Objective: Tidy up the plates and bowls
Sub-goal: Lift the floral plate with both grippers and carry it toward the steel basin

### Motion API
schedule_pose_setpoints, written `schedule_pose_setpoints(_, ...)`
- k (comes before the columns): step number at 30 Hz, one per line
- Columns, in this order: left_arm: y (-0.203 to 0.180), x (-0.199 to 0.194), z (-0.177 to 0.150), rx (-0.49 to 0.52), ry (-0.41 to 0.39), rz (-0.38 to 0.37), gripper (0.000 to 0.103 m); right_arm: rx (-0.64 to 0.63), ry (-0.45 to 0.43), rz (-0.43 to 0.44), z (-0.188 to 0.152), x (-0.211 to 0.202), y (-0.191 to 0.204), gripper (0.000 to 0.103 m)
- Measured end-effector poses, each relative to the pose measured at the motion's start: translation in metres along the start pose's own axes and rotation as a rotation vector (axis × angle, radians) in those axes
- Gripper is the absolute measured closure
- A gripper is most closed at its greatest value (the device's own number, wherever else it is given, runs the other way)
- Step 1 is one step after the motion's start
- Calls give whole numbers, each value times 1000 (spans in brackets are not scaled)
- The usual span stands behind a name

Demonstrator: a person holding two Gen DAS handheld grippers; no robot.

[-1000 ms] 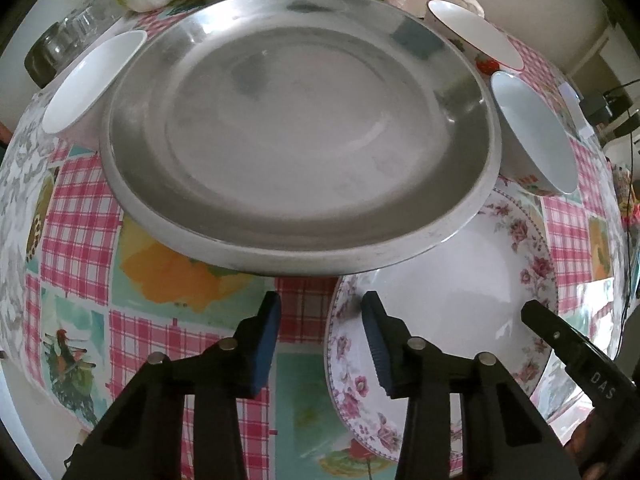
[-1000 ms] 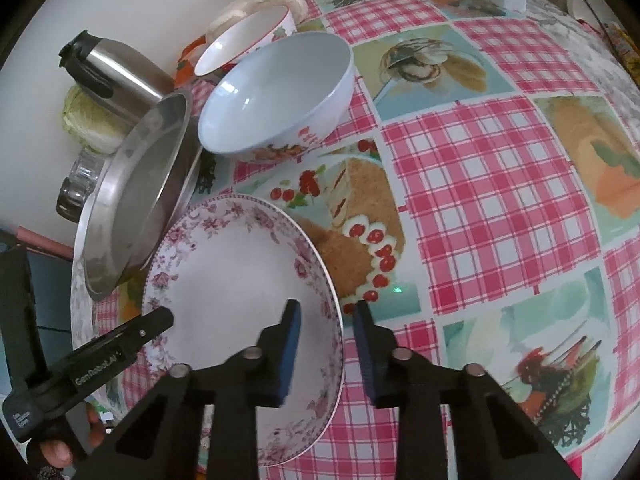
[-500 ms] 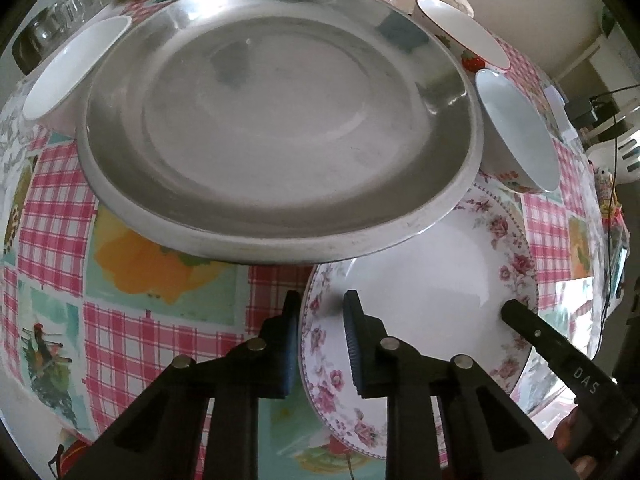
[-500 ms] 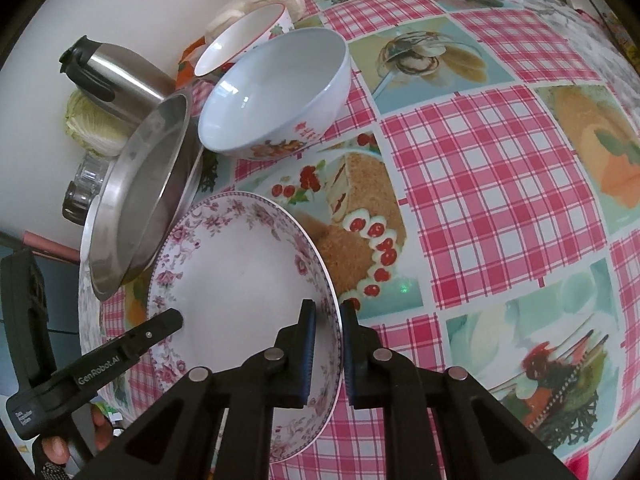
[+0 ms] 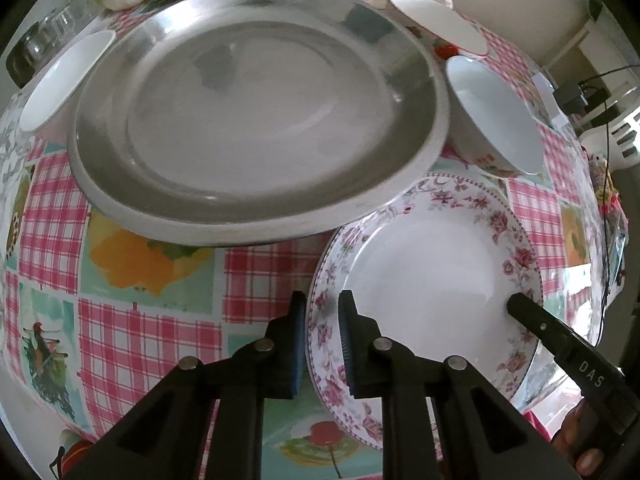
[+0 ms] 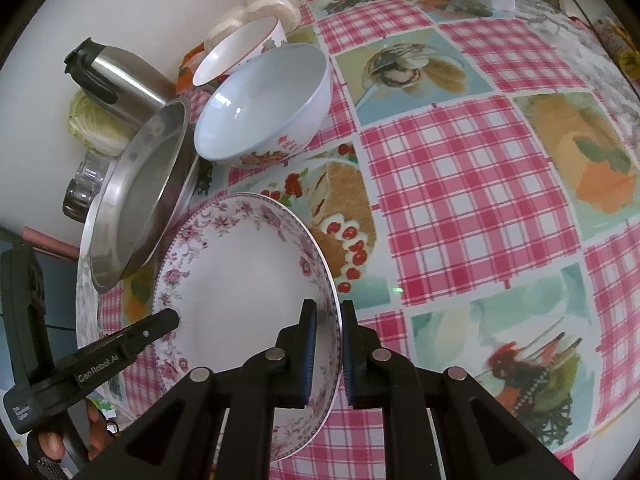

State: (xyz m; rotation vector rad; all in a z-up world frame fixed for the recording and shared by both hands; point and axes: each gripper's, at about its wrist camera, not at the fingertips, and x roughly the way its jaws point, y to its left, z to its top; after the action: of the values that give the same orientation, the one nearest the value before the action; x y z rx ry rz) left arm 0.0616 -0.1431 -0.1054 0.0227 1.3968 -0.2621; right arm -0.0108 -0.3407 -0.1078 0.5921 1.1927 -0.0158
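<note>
Now floral plate (image 5: 432, 276) rim between both tools.

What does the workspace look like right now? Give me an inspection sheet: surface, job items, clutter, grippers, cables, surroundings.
Surface: checked picture tablecloth.
Job's things: floral plate gripped at opposite rims; steel plate beside it; white bowl, a second bowl behind it, a third bowl left of the steel plate.
Clutter: steel flask, cabbage, glass jar.
Grippers: left gripper and right gripper both shut on the floral plate's rim.
Cables: black wire past the table edge.
Surroundings: pale wall.
</note>
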Motion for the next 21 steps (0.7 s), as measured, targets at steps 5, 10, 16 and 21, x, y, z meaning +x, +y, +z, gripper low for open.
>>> schedule_pose_setpoints(5,-4,-3,-4,12,-5,-16,86,7,0,-7,-1,-7,-10,91)
schedule_pose_setpoints(10,-5,-1,-2,8,-2,-29,86,24,15,-17,-2,-6,-17,91)
schedule_pose_setpoints(16,17,20,3,-94,71,-151,84,85,33,25,3,4,-25,91)
schedule_pose_setpoints(21,33,25,7,-151,61,-227,84,178,50,124,6,7,-53,91)
